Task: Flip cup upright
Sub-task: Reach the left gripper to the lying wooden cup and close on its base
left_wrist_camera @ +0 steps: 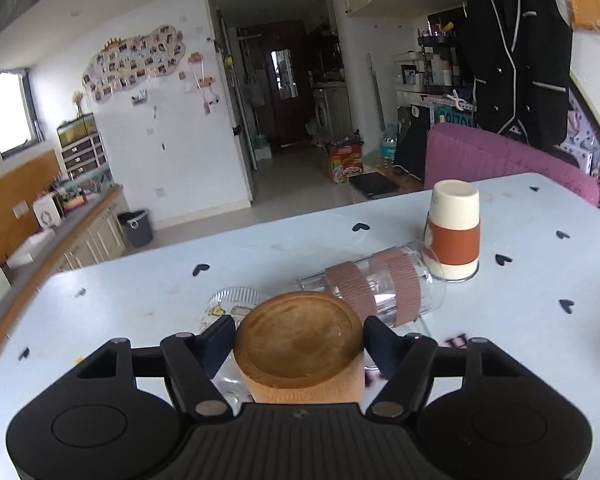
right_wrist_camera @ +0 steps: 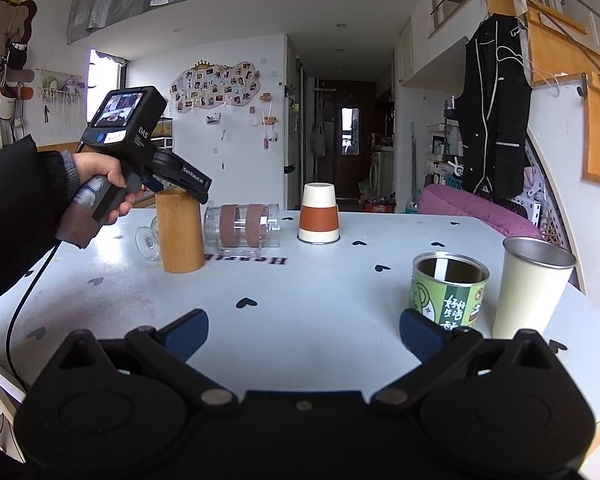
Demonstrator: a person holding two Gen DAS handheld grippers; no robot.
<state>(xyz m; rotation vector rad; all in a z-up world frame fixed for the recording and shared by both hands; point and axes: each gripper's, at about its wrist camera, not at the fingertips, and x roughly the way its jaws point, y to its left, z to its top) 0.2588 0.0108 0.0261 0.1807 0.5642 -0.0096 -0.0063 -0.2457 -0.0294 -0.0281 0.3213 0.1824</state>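
A wooden cup (left_wrist_camera: 299, 346) stands upside down on the table, its base facing up; it also shows in the right wrist view (right_wrist_camera: 179, 231). My left gripper (left_wrist_camera: 300, 340) is shut on the wooden cup near its top, one finger on each side; in the right wrist view the left gripper (right_wrist_camera: 172, 190) sits over the cup. My right gripper (right_wrist_camera: 304, 330) is open and empty above the near table edge.
A clear glass jar with brown bands (left_wrist_camera: 380, 288) (right_wrist_camera: 242, 230) lies on its side behind the wooden cup. A cream and brown paper cup (left_wrist_camera: 454, 230) (right_wrist_camera: 318, 212) stands inverted. A glass goblet (right_wrist_camera: 148, 240) lies beside the wooden cup. A green can (right_wrist_camera: 448, 290) and a metal tumbler (right_wrist_camera: 534, 286) stand upright at right.
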